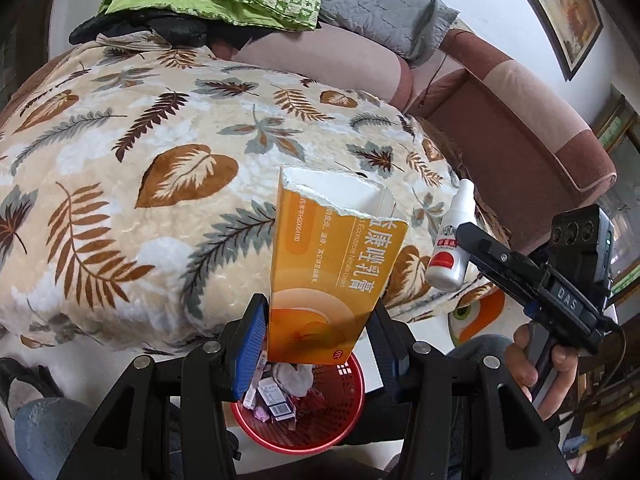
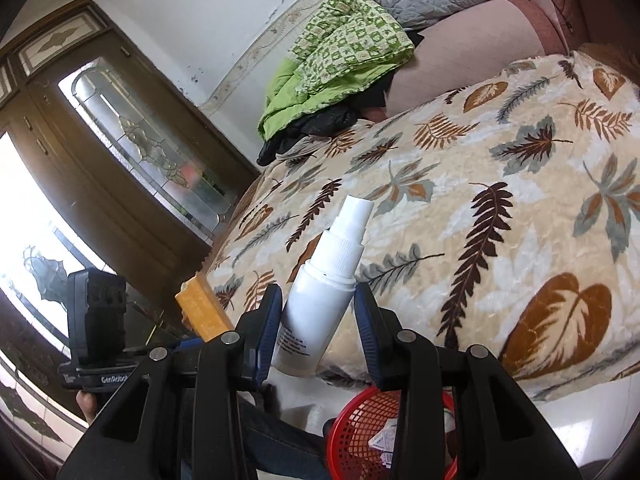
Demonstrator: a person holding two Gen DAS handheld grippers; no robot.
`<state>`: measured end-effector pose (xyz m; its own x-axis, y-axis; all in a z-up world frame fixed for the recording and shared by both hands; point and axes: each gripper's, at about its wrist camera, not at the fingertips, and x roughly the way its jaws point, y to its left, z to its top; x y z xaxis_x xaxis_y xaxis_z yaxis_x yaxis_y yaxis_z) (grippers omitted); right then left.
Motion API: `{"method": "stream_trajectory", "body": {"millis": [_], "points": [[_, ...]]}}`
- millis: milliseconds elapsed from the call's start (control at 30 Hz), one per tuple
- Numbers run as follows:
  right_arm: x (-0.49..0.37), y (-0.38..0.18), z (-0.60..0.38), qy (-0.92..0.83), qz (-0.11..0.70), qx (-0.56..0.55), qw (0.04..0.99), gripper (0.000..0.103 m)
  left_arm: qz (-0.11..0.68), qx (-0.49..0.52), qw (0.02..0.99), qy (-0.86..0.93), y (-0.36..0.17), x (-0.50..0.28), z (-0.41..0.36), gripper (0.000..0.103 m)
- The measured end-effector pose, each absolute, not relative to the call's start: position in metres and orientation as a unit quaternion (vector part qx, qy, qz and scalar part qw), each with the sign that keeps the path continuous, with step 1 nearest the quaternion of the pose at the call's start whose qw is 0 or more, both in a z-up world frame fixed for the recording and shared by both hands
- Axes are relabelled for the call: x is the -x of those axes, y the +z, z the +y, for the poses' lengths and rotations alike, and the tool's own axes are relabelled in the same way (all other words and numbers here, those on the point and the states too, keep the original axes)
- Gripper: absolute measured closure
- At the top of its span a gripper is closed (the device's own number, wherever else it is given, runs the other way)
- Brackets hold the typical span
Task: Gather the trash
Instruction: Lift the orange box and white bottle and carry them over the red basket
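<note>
Bright daylight from blown-out window (image 2: 24, 216); sharp centre, strong fisheye bending, dark vignetted corners.

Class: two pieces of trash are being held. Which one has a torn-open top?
The orange box in the left tool; the white spray bottle stays capped.

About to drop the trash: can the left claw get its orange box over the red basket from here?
Probably yes. The left claw grips the orange box with the red basket open right below it, nothing between; the right claw's bottle is off to the side.
</note>
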<state>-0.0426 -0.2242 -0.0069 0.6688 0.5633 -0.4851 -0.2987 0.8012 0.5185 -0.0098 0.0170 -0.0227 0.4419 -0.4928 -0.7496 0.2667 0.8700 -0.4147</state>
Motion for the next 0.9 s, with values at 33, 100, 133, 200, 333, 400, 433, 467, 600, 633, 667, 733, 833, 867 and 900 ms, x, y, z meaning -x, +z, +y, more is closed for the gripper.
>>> {"method": "stream_trajectory", "body": {"millis": [33,100,133,200,333,400,433,467,600,633,667,733,833,867,900], "points": [[0.049,-0.006,-0.221,0.24,0.325,-0.192,0.894,0.067,0.478,0.119,0.84,-0.229,-0.022,0.013,0.017,0.051],[0.06,-0.005,-0.216,0.241,0.324,-0.18,0.897,0.067,0.48,0.119,0.837,-0.235,-0.022,0.018,0.018,0.051],[0.067,-0.006,-0.214,0.244,0.326,-0.176,0.896,0.067,0.482,0.117,0.836,-0.237,-0.022,0.022,0.018,0.051],[0.077,-0.008,-0.212,0.247,0.33,-0.17,0.895,0.067,0.487,0.112,0.833,-0.237,-0.024,0.028,0.019,0.051],[0.096,-0.015,-0.211,0.247,0.343,-0.162,0.892,0.067,0.501,0.099,0.826,-0.241,-0.032,0.044,0.015,0.051],[0.103,-0.021,-0.211,0.244,0.352,-0.159,0.889,0.067,0.507,0.093,0.822,-0.243,-0.037,0.049,0.012,0.051],[0.106,-0.025,-0.21,0.243,0.357,-0.157,0.888,0.067,0.512,0.091,0.819,-0.243,-0.041,0.052,0.01,0.051],[0.108,-0.029,-0.21,0.242,0.363,-0.155,0.886,0.067,0.516,0.09,0.816,-0.245,-0.045,0.054,0.009,0.051],[0.111,-0.046,-0.208,0.237,0.387,-0.155,0.878,0.067,0.536,0.086,0.804,-0.243,-0.064,0.056,0.002,0.051],[0.11,-0.051,-0.207,0.234,0.395,-0.153,0.875,0.067,0.542,0.086,0.8,-0.243,-0.069,0.056,0.001,0.051],[0.109,-0.054,-0.206,0.231,0.401,-0.151,0.874,0.066,0.544,0.086,0.798,-0.243,-0.071,0.056,0.0,0.051],[0.108,-0.059,-0.205,0.225,0.41,-0.146,0.872,0.066,0.549,0.085,0.796,-0.242,-0.076,0.057,-0.001,0.051],[0.105,-0.066,-0.205,0.215,0.423,-0.143,0.869,0.066,0.554,0.084,0.792,-0.242,-0.081,0.058,-0.002,0.051],[0.104,-0.068,-0.205,0.216,0.425,-0.144,0.867,0.066,0.556,0.084,0.791,-0.242,-0.083,0.059,-0.003,0.051],[0.104,-0.069,-0.204,0.215,0.427,-0.142,0.867,0.066,0.558,0.083,0.79,-0.242,-0.085,0.059,-0.003,0.051]]}}
